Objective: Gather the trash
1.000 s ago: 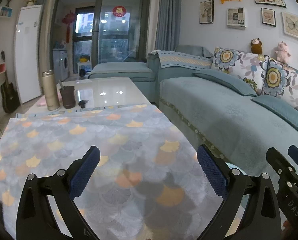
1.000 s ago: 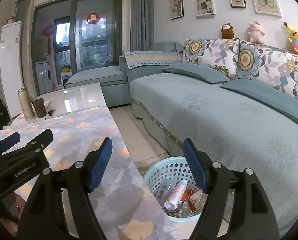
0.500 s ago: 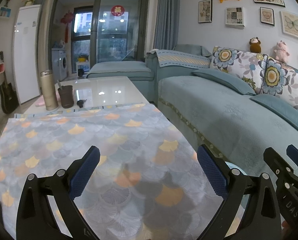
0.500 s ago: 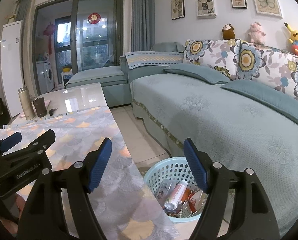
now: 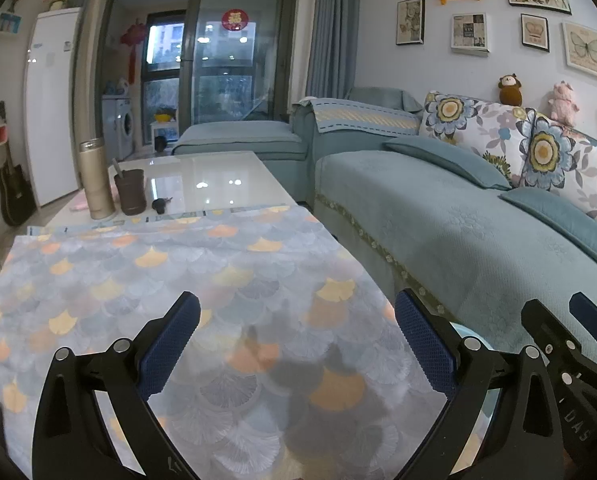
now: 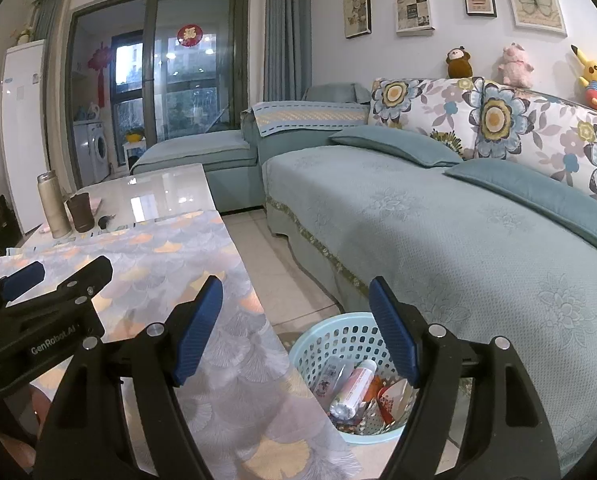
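A light blue plastic basket (image 6: 330, 340) stands on the floor between the table and the sofa. It holds trash: a white tube (image 6: 354, 388), wrappers and packets. My right gripper (image 6: 296, 326) is open and empty, held above the basket and the table's right edge. My left gripper (image 5: 296, 340) is open and empty over the patterned tablecloth (image 5: 158, 280). The left gripper also shows in the right wrist view (image 6: 54, 292), and the right gripper at the lower right of the left wrist view (image 5: 562, 332). No loose trash shows on the cloth.
At the table's far end stand a steel thermos (image 5: 94, 178), a brown cup (image 5: 130, 192) and a small dark object (image 5: 160, 204). A teal sofa (image 6: 438, 232) with floral cushions runs along the right. Tiled floor (image 6: 274, 264) lies between table and sofa.
Both grippers stay open and nearly still. The views have drifted only slightly.
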Demonstrator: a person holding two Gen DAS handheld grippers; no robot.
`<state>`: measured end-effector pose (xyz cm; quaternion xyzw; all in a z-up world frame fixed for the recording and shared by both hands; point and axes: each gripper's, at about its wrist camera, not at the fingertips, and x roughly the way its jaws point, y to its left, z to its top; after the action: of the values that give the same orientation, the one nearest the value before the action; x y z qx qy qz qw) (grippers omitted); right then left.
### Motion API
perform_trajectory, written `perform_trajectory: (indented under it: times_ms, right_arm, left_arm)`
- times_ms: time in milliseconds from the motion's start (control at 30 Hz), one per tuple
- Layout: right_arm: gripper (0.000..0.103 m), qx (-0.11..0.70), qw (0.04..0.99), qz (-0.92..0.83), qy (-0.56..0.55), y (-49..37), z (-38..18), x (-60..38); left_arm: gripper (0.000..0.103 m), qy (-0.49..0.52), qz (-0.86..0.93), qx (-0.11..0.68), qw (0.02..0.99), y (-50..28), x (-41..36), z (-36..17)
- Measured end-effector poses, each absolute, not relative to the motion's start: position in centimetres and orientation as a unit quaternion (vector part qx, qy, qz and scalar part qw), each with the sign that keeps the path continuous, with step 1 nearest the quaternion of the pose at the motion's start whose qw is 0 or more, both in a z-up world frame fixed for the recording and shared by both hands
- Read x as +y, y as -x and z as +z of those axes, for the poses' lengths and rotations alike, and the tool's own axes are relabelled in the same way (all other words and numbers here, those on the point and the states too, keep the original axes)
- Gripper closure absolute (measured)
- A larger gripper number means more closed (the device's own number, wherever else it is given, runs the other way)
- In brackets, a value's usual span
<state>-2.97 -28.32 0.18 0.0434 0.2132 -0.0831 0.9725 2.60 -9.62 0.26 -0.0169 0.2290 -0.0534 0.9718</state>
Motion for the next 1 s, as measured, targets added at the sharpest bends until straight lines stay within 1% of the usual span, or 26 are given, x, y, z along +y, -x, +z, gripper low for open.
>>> perform_trajectory:
  times_ms: [1000]
  right_arm:
    - [0.031,0.215,0.972,-0.082,-0.043,2.9,-0.2,-28.2]
  left_arm:
    - [0.008,0.021,-0.058,0.230,0.971,-2.4,-10.6,0.5]
